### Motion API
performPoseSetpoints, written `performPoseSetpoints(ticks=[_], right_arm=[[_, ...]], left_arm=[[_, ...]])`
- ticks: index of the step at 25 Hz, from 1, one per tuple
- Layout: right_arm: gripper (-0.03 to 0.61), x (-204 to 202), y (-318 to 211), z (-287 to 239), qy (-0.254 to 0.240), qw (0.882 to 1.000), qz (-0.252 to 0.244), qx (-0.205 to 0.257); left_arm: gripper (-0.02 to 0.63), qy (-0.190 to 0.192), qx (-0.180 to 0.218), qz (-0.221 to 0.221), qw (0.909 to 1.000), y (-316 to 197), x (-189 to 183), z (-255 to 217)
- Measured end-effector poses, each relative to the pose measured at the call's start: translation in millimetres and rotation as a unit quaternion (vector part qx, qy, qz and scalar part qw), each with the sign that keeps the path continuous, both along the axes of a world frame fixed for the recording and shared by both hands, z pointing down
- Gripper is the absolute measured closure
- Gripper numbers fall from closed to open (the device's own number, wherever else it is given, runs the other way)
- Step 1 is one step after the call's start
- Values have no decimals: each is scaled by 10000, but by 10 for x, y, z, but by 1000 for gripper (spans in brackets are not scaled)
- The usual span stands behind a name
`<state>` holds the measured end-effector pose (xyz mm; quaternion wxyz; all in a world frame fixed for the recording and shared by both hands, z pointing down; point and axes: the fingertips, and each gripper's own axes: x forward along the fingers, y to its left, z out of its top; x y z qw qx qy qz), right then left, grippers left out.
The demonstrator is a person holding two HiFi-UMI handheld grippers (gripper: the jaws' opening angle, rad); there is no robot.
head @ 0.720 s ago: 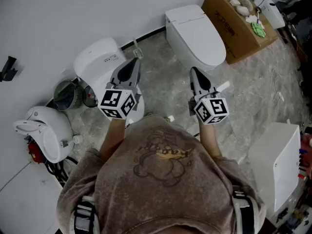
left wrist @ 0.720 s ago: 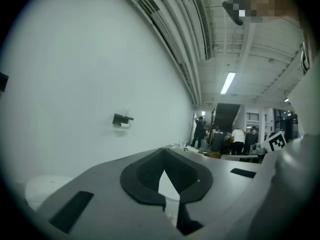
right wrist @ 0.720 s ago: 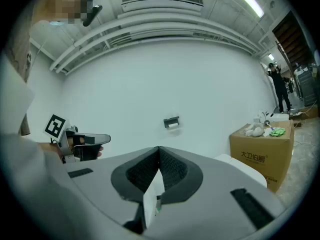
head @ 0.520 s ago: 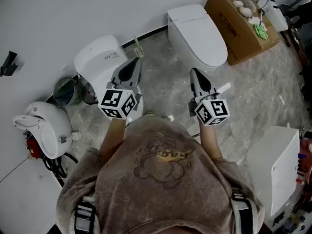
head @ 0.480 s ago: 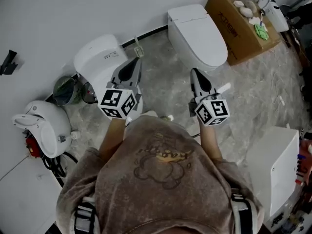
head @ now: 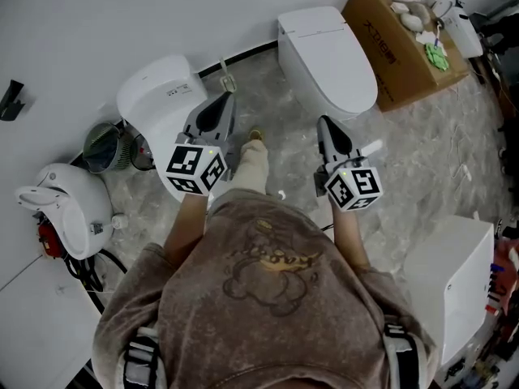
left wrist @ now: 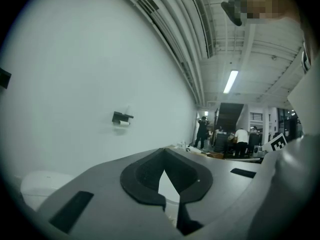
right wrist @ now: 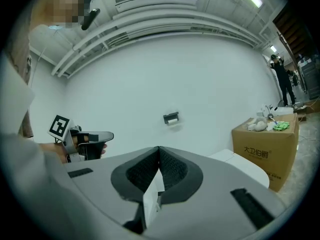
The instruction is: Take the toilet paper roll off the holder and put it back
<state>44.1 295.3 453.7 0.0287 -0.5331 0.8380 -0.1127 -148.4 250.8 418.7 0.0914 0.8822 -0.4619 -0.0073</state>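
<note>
The black toilet paper holder (left wrist: 121, 117) hangs on the white wall, far ahead of both grippers, with a small white roll (right wrist: 173, 122) under its shelf. The same holder (head: 10, 100) shows small at the head view's left edge. I hold both grippers out at waist height over the floor. The left gripper (head: 227, 100) is shut and its jaws (left wrist: 164, 150) hold nothing. The right gripper (head: 323, 121) is shut too, tips meeting (right wrist: 159, 148), nothing held. The left gripper (right wrist: 93, 139) also shows in the right gripper view.
Three white toilets stand on the marble floor: one ahead (head: 328, 55), one left of it (head: 154, 96), one at far left (head: 61, 205). A cardboard box (head: 397, 39) with odds and ends sits at back right. A white cabinet (head: 446, 274) stands at right.
A leg in beige trousers has stepped forward between the two grippers. The view has shifted slightly. Both grippers keep their pose and stay shut.
</note>
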Motion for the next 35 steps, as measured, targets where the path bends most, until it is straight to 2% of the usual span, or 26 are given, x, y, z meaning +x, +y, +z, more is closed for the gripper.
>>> performPoseSetpoints(ticks=[7, 14, 28, 35], right_arm=[[580, 130, -493, -4, 137, 9998, 69, 83], [580, 287, -1244, -2, 137, 9999, 31, 84], [580, 161, -3054, -291, 146, 9998, 62, 87], [580, 192, -3670, -462, 168, 9994, 236, 192]], left_arm=[[594, 83, 95, 36, 9999, -612, 119, 11], [594, 111, 170, 97, 9997, -1457, 289, -49], [594, 122, 232, 282, 9993, -3314, 251, -414], [594, 130, 341, 325, 9988, -3974, 194, -606]])
